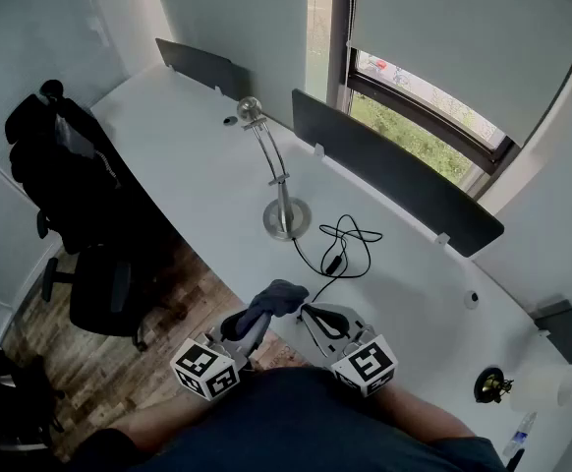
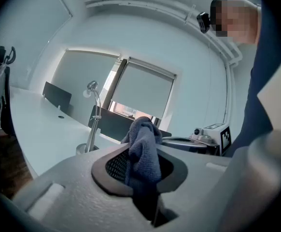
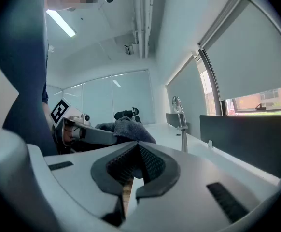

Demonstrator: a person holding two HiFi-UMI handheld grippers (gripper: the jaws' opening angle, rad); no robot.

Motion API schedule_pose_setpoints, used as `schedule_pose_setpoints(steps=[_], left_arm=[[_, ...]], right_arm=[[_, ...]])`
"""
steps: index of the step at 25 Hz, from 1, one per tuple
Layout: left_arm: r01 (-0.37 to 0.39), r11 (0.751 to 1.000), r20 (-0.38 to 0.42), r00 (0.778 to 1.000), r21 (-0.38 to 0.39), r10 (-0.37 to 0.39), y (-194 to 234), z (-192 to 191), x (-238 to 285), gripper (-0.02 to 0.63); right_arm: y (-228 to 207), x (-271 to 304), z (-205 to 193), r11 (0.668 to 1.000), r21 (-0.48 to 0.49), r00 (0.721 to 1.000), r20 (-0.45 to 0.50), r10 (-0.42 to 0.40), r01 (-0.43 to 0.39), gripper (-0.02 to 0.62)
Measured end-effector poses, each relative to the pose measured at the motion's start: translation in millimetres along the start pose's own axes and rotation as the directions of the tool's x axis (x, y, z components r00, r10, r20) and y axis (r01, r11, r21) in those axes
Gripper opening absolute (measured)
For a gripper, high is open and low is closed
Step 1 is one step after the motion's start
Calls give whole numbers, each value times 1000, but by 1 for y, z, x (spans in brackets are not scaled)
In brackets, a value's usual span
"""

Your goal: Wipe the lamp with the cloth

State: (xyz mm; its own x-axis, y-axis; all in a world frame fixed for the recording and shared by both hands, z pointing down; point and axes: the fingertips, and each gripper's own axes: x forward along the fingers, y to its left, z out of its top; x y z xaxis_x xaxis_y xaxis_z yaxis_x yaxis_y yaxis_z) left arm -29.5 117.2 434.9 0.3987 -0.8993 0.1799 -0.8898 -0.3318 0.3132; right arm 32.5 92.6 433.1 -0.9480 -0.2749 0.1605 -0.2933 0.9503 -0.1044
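A silver desk lamp with a round base and a curved neck stands on the white desk, far from both grippers. My left gripper hovers at the desk's near edge, shut on a blue-grey cloth that bunches out past its tips. The left gripper view shows the cloth pinched in the left gripper, with the lamp beyond. Just to its right, my right gripper is shut and holds nothing; its own view shows the right gripper with jaws touching, beside the cloth.
A black cable lies coiled on the desk right of the lamp base. Dark divider panels line the far edge below the window. A black office chair stands on the wood floor to the left. A small bottle stands at the far right.
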Motion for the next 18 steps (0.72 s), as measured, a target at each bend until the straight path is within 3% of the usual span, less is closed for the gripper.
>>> schedule_pose_setpoints(steps=[18], left_arm=[[-26,999,-9,1000,-24,25,16,-2,20,58]], right_arm=[[-24,7,-10,999,36,1000,1,-1,1,9]])
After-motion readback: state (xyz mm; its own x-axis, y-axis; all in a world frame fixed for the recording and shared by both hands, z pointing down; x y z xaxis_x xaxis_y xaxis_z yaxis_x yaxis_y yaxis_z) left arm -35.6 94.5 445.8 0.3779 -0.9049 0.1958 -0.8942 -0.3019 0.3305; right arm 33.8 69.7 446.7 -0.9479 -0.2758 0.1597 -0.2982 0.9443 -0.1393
